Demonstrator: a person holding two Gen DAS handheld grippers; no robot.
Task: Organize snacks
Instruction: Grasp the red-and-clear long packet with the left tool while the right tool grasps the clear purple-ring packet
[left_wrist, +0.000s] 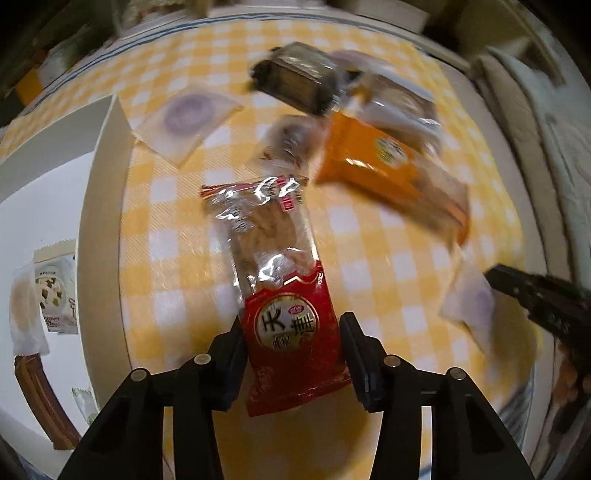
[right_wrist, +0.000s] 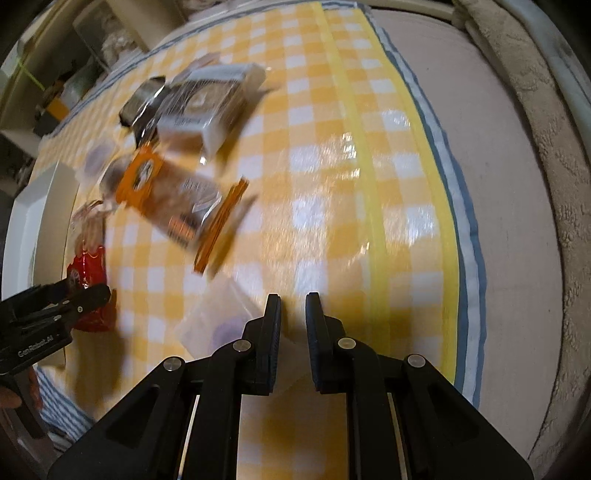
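Observation:
A long packet (left_wrist: 273, 258) with a clear top and a red bottom sits between the fingers of my left gripper (left_wrist: 291, 325). Both pads press on its red end, and it stays sharp while the table blurs. The right wrist view shows that packet (right_wrist: 88, 269) and the left gripper (right_wrist: 85, 299) at the left edge. My right gripper (right_wrist: 293, 299) is shut with only a narrow slit between its fingers and nothing in it. It hangs over the yellow checked cloth (right_wrist: 332, 166), beside a white pouch with a purple disc (right_wrist: 218, 321). In the left wrist view it (left_wrist: 517, 284) shows at the right.
A white box (left_wrist: 103, 206) at the left holds several snacks (left_wrist: 51, 295). On the cloth lie an orange packet (left_wrist: 373, 155), a dark wrapped block (left_wrist: 295, 81), a round pastry in clear wrap (left_wrist: 291, 136) and another purple-disc pouch (left_wrist: 188, 114). The table edge (right_wrist: 461, 221) runs along the right.

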